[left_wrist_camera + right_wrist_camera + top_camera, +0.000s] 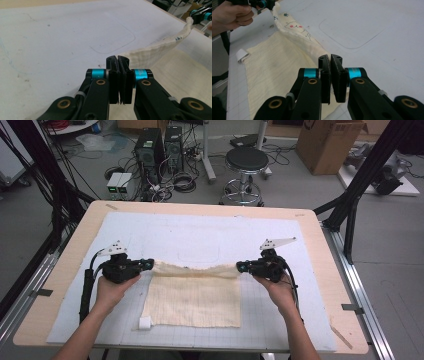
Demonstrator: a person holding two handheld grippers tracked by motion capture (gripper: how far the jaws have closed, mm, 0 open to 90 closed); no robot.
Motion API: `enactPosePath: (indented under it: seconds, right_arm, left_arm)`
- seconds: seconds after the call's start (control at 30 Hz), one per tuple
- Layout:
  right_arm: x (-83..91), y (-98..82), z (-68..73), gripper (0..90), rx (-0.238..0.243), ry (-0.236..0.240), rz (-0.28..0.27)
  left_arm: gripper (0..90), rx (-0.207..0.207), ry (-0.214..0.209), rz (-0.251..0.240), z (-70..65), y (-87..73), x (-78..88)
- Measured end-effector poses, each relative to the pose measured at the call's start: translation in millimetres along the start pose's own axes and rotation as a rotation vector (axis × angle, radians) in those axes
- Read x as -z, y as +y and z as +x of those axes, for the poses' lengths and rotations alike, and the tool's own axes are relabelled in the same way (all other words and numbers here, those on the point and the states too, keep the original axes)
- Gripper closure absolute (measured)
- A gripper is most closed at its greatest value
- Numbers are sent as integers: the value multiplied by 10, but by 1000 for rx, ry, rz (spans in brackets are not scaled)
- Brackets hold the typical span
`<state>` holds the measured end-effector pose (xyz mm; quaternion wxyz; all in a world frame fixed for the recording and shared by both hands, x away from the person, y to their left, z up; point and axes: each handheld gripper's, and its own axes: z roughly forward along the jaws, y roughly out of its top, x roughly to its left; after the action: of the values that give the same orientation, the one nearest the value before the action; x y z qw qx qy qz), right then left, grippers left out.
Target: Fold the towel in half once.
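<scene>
- The cream cloth point(192, 300) lies near the middle of the tabletop point(320, 270), on the pale gridded mat point(200, 235), its near part flat.
- Its far edge is lifted clear of the mat and stretched between the two tools, sagging a little in the middle.
- The left tool point(150, 264), at about 9 o'clock from the cloth's middle, has its jaws pressed together on the far-left corner.
- The right tool point(240, 267), at about 3 o'clock, pinches the far-right corner the same way.
- A small printed figure with red dots shows on the lifted strip in the right gripper view.
- A white tag point(145, 322) sticks out at the cloth's near-left corner, around 7 o'clock.
</scene>
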<state>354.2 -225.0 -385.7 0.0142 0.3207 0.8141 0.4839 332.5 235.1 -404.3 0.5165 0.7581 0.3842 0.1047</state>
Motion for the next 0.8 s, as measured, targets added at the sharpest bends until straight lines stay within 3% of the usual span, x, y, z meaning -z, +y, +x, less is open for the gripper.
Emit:
enactPosePath:
  seconds: [0.2,0.8]
  right_arm:
    - [0,-103,66,867,3,9,9]
    - [-6,-350,274,867,35,42,20]
  left_arm:
    - [871,-7,4,-6,-66,-109,58]
    - [871,-23,-44,12,-235,-412,242]
